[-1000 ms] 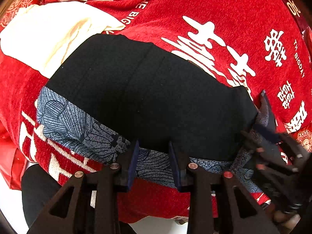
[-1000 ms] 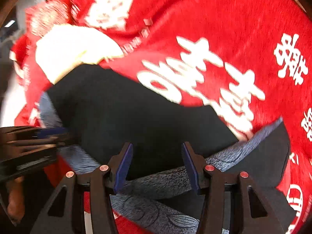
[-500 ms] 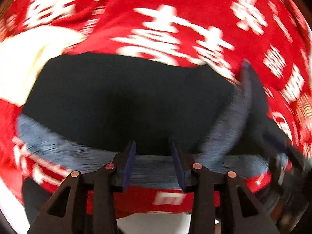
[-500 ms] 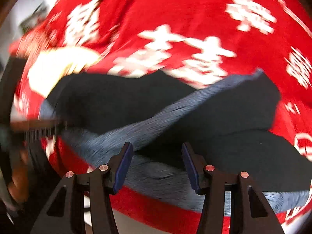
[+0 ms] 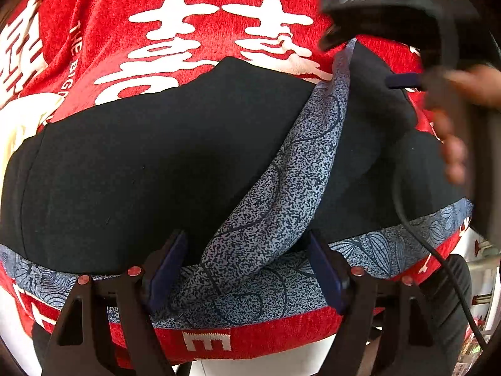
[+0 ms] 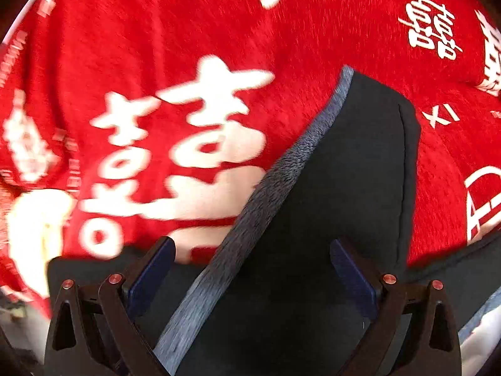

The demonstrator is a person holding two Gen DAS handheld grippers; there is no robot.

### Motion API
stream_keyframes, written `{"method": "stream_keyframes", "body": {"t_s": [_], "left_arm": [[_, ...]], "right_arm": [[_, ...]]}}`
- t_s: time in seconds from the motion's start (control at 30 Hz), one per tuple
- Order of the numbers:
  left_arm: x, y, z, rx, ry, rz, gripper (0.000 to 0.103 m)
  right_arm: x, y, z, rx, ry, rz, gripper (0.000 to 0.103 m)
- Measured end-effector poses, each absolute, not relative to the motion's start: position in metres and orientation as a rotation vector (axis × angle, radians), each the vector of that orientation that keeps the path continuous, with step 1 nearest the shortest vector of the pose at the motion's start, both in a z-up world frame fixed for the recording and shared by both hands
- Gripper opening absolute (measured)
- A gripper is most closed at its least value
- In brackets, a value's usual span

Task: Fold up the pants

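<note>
A: Since a second ago: the right end of the pants [image 5: 162, 169] has come over toward the left, its patterned band [image 5: 281, 188] now lying diagonal across the black. Left gripper [image 5: 247, 266] has spread wider.

B: Near first. Left?

A: Jaws apart, straddling the band at the near hem, where the flap meets the lower layer. Nothing pinched. Whether the pads touch cloth, cannot tell.

B: Right gripper [image 6: 250, 269]?

A: Also spread, over the flap; the band runs between its fingers. It looks to have let go. In the left view it is a blur at top right, with the hand [image 5: 457, 119] behind it.

B: Farther out?

A: Pants lie flat on the red blanket [image 5: 219, 18], near its front edge; a cream patch [image 5: 18, 119] shows far left.

B: So the step is setting this fold?

A: My guess. The flap lies skewed, its corner past the far edge. To do it well: pin the near hem with the left, retake the far corner with the right, square it to the lower edges, then press the crease outward.
</note>
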State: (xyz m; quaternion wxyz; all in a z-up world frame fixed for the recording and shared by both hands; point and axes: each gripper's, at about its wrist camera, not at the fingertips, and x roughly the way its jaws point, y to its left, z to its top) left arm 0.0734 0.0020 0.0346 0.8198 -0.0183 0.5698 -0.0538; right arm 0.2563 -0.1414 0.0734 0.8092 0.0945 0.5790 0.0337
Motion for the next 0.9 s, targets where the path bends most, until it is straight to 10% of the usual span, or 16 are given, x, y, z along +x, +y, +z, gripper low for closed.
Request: {"method": "stream_keyframes", "body": {"t_s": [0.07, 0.1, 0.2, 0.57, 0.9], "left_arm": [[0.074, 0.001, 0.034, -0.028, 1.218, -0.112, 0.08], [0.075, 0.0, 0.034, -0.023, 1.219, -0.111, 0.08], [0.074, 0.001, 0.033, -0.028, 1.212, -0.111, 0.08], [0.065, -0.008, 0.051, -0.071, 1.189, -0.219, 0.065], [0.049, -0.039, 0.038, 0.126, 1.163, -0.241, 0.071]], "right_arm": [[0.269, -0.137, 0.051, 0.163, 1.305, 0.046, 0.08], [0.269, -0.139, 0.041, 0.15, 1.331, 0.048, 0.032], [0.258, -0.157, 0.043, 0.264, 1.319, 0.089, 0.006], [0.102, -0.252, 0.105, 0.467, 0.973, 0.061, 0.006], [0.031, -0.264, 0.06, 0.392, 1.1, 0.068, 0.013]]}}
